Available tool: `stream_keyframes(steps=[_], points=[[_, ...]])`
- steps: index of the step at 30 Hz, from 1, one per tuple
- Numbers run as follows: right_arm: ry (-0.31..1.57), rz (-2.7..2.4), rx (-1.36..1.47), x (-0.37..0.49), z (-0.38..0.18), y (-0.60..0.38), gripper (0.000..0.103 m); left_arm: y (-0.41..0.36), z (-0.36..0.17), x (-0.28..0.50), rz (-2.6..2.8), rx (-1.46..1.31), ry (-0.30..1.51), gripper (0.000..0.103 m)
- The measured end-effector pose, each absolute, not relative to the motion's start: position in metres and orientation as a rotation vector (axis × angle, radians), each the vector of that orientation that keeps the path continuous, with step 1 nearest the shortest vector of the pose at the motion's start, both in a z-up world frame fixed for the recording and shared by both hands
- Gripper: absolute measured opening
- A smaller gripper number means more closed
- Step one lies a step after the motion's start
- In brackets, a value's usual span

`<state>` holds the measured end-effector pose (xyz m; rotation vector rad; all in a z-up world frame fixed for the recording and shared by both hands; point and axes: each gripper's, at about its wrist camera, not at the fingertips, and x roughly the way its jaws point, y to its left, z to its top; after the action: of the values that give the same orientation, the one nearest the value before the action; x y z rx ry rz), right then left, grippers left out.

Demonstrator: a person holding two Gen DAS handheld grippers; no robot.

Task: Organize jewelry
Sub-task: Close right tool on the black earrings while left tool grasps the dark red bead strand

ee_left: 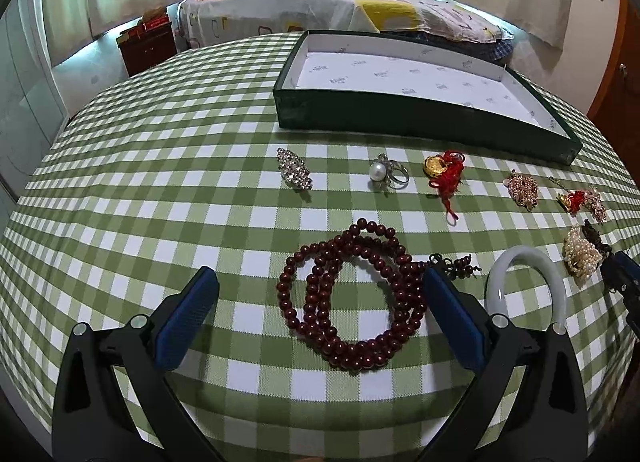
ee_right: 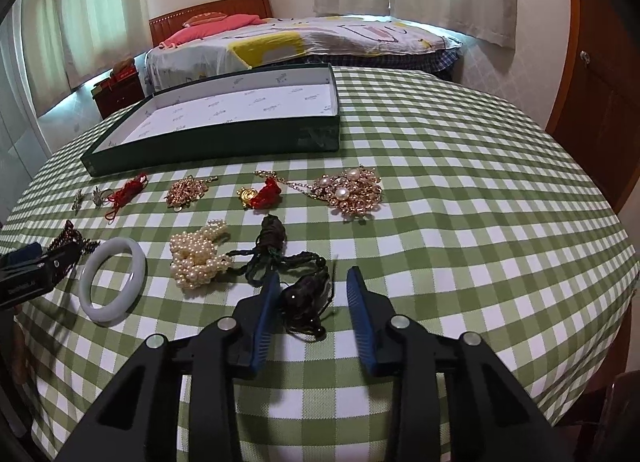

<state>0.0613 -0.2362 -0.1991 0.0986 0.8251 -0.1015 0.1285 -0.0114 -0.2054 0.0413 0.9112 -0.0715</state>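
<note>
My left gripper [ee_left: 318, 282] is open, its blue pads on either side of a coiled dark red bead necklace [ee_left: 352, 298] on the checked cloth. My right gripper [ee_right: 314, 280] is open around a dark pendant [ee_right: 306, 296] on a dark green cord [ee_right: 272, 250], not gripping it. A dark green box with white lining [ee_left: 420, 113] stands behind the jewelry, also in the right wrist view [ee_right: 224, 145]. A white jade bangle [ee_left: 526, 282] [ee_right: 112, 282] and a pearl bundle [ee_right: 198, 258] lie between the grippers.
In a row before the box lie a crystal brooch [ee_left: 295, 173], a pearl ring [ee_left: 386, 173], a gold charm with red cord [ee_left: 444, 173], a gold brooch [ee_right: 186, 191] and a large pearl brooch [ee_right: 352, 191]. A bed [ee_right: 300, 41] stands beyond the table.
</note>
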Motion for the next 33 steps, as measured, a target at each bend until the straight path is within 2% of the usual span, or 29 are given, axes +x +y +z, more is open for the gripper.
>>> stream_keyframes(steps=[3,6,9,12,14,15,17,18,20,22,25,33], points=[[0.825,-0.098,0.092,0.060,-0.199,-0.235,0.035,-0.011,-0.206,0.129,-0.063,0.037,0.908,0.100],[0.824,-0.084,0.096,0.058,-0.199,-0.235,0.024,-0.011,-0.206,0.130,-0.067,0.039,0.903,0.100],[0.825,-0.080,0.095,0.057,-0.198,-0.235,0.024,-0.010,-0.206,0.130,-0.078,0.041,0.907,0.100],[0.825,-0.077,0.100,0.058,-0.198,-0.236,0.023,-0.008,-0.205,0.126,-0.087,0.042,0.903,0.094],[0.824,-0.074,0.101,0.058,-0.198,-0.235,0.023,-0.008,-0.203,0.120,-0.093,0.044,0.883,0.078],[0.824,-0.070,0.100,0.058,-0.198,-0.235,0.023,-0.008,-0.202,0.118,-0.097,0.045,0.875,0.074],[0.823,-0.065,0.098,0.058,-0.197,-0.234,0.023,-0.007,-0.200,0.115,-0.114,0.047,0.860,0.056],[0.822,-0.060,0.100,0.058,-0.197,-0.234,0.023,-0.008,-0.200,0.113,-0.119,0.047,0.856,0.052],[0.820,-0.057,0.100,0.057,-0.197,-0.233,0.023,-0.008,-0.199,0.112,-0.131,0.045,0.851,0.032],[0.819,-0.051,0.100,0.057,-0.196,-0.232,0.023,-0.007,-0.198,0.112,-0.146,0.038,0.850,0.022],[0.804,-0.044,0.092,0.055,-0.193,-0.230,0.023,-0.006,-0.197,0.112,-0.150,0.031,0.851,0.016],[0.764,-0.027,0.099,0.051,-0.182,-0.227,0.023,-0.005,-0.196,0.111,-0.158,0.007,0.858,0.015]])
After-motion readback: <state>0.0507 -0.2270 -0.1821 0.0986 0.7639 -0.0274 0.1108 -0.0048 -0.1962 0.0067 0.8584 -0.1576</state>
